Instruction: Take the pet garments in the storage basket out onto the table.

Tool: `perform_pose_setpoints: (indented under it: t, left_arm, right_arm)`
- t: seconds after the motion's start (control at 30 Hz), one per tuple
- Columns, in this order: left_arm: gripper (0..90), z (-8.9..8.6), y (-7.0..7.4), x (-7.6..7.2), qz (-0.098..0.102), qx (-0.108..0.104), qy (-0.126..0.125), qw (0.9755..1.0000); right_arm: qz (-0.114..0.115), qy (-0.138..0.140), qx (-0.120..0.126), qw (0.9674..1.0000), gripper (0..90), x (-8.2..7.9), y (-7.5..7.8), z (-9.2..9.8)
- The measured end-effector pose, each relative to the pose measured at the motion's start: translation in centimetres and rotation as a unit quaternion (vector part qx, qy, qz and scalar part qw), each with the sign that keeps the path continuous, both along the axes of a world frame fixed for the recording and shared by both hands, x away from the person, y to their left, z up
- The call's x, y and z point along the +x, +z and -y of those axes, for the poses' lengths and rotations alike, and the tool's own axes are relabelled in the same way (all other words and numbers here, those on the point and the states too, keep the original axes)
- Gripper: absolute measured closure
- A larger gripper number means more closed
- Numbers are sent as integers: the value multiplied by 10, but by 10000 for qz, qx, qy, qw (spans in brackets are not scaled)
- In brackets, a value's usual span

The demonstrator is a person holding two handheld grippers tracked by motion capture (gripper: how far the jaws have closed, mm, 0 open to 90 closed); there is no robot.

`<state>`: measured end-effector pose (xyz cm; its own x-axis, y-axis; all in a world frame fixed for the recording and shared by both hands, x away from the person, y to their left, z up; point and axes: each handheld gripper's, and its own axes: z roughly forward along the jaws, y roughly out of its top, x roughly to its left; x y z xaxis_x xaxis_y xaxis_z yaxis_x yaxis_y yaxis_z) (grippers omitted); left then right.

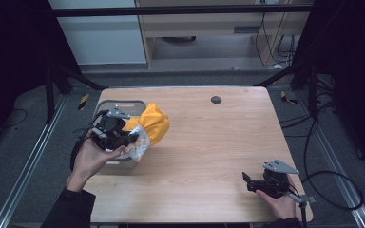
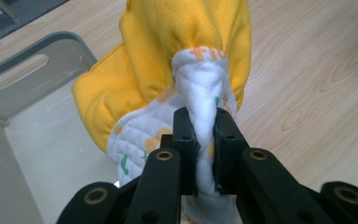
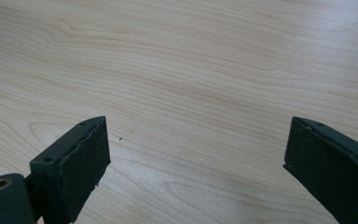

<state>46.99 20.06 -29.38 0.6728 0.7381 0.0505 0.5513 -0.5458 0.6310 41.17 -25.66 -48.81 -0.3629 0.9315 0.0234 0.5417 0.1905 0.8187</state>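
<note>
A yellow cloth with a white printed lining (image 1: 151, 127) hangs over the right rim of a grey bin (image 1: 119, 105) at the table's left side. My left gripper (image 1: 132, 138) is shut on a fold of its white lining (image 2: 204, 100), with the yellow side (image 2: 168, 42) bunched beyond the jaws and the bin (image 2: 32, 70) below on the left. My right gripper (image 1: 246, 182) rests near the table's front right corner, held by a hand. Its jaws stand wide open over bare wood (image 3: 196, 93) with nothing between them.
The wooden table (image 1: 209, 142) has a small dark round disc (image 1: 216, 99) near its back edge. Black frame posts and cables stand around the table on the floor. A pale cabinet stands behind it.
</note>
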Motion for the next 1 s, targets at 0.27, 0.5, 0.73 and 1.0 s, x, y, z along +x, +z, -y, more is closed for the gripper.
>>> perform_pose_setpoints:
  t: [0.27, 0.5, 0.73, 1.0]
  left_arm:
    - [820, 20, -1, -4, 10, 8, -245, 9997]
    - [820, 38, -5, -7, -8, 66, -472, 9989]
    - [820, 54, -12, -8, -56, 102, -661, 9977]
    - [820, 70, -23, -7, -147, 106, -835, 9963]
  right_arm:
    - [23, 7, -12, 10000, 67, 0, 0, 1]
    - [19, 7, -16, 10000, 67, 0, 0, 1]
    - [-5, -16, 36, 10000, 67, -1, 1, 1]
    - [19, -23, 4, 10000, 66, -1, 1, 2]
